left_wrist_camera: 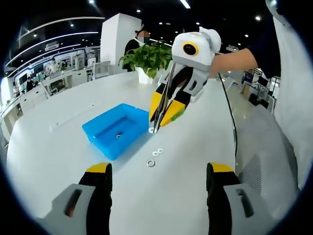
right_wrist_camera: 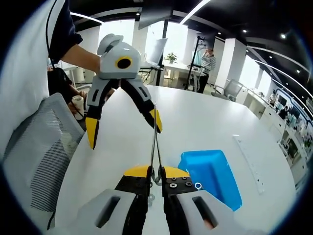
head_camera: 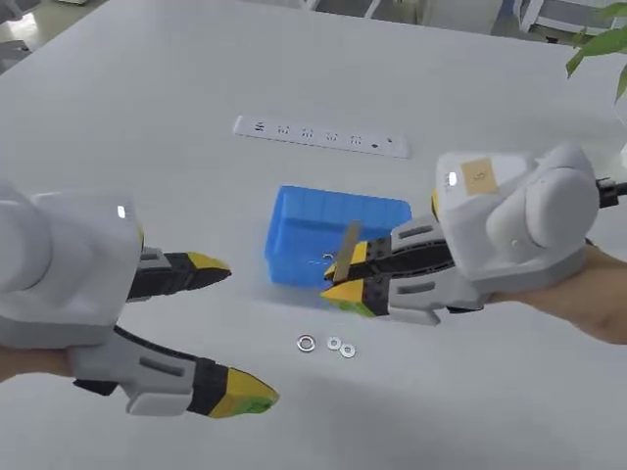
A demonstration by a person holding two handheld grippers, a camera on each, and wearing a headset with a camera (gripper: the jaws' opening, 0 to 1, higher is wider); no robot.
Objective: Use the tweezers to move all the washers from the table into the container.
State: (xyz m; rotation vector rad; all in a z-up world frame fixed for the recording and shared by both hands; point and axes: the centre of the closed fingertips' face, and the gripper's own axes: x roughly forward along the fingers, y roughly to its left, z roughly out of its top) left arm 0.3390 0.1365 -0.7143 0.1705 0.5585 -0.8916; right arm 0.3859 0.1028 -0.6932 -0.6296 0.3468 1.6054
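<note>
While left tongs (left_wrist_camera: 159, 169) gape, right tongs (head_camera: 343, 277) clamp tweezers (head_camera: 348, 241) beside the blue container (head_camera: 312, 217).

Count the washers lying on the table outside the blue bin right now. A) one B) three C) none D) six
B: three washers lie close together on the table just outside the blue bin, while a fourth washer sits inside it.
</note>
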